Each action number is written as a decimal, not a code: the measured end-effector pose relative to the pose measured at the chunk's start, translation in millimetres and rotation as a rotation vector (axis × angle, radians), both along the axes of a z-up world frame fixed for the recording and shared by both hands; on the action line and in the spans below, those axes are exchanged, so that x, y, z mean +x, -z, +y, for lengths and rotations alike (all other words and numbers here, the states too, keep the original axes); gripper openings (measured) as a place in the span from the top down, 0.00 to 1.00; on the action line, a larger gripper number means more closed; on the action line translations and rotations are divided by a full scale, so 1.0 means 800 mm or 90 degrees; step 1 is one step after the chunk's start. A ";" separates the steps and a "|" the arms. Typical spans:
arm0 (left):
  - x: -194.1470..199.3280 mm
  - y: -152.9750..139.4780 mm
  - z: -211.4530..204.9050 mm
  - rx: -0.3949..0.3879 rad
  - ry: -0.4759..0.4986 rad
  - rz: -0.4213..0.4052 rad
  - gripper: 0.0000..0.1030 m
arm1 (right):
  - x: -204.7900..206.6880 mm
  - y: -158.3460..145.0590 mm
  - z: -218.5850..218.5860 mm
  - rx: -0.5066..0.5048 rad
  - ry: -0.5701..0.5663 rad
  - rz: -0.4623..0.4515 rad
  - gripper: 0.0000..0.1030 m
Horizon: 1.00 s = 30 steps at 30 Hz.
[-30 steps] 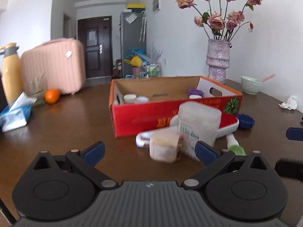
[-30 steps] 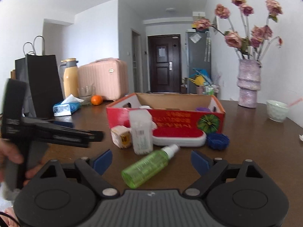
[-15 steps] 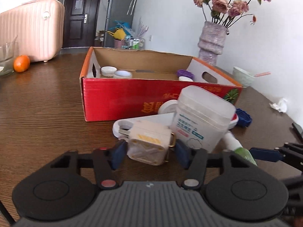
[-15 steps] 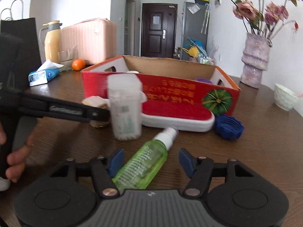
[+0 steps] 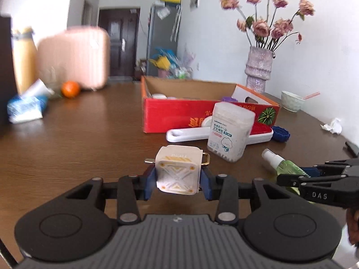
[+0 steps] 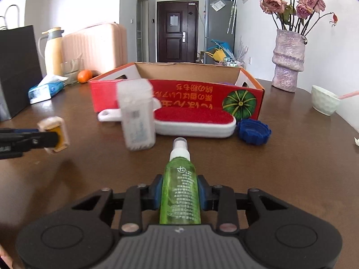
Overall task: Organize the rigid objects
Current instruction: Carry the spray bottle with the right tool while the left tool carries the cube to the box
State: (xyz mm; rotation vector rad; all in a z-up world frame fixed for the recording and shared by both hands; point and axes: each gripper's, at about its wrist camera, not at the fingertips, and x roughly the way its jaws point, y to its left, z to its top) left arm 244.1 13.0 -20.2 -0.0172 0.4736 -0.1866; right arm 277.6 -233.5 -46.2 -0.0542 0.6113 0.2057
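Ahead of both claws on the desk (image 6: 291,168) stands the open red box (image 6: 179,89), the likely destination, so the pick-up step looks done: the left claw (image 5: 177,182) has just closed on the cream cube (image 5: 177,170), the right claw (image 6: 179,190) on the green spray bottle (image 6: 179,188), and next comes carrying both forward over the box's near wall.

The left tool (image 5: 178,180) has just been closing, and its blue pads now press both sides of a small cream cube (image 5: 178,170), pointing slightly downward. The right tool (image 6: 179,192) has likewise just closed in, clamping a green spray bottle (image 6: 179,192) lengthwise between its pads, angled down toward the table (image 6: 280,157).
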 end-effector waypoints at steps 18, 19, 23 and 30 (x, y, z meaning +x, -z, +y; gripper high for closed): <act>-0.179 -0.047 0.033 -0.038 -0.065 -0.099 0.60 | -0.172 -0.056 0.013 0.008 -0.036 -0.167 0.70; -0.182 -0.053 0.031 -0.038 -0.061 -0.108 0.60 | -0.181 -0.062 0.010 0.012 -0.031 -0.178 0.70; -0.184 -0.070 0.024 -0.043 -0.049 -0.131 0.60 | -0.201 -0.083 -0.002 0.018 -0.015 -0.212 0.70; -0.147 -0.081 0.016 -0.041 -0.042 -0.140 0.60 | -0.186 -0.084 -0.029 0.036 0.007 -0.213 0.70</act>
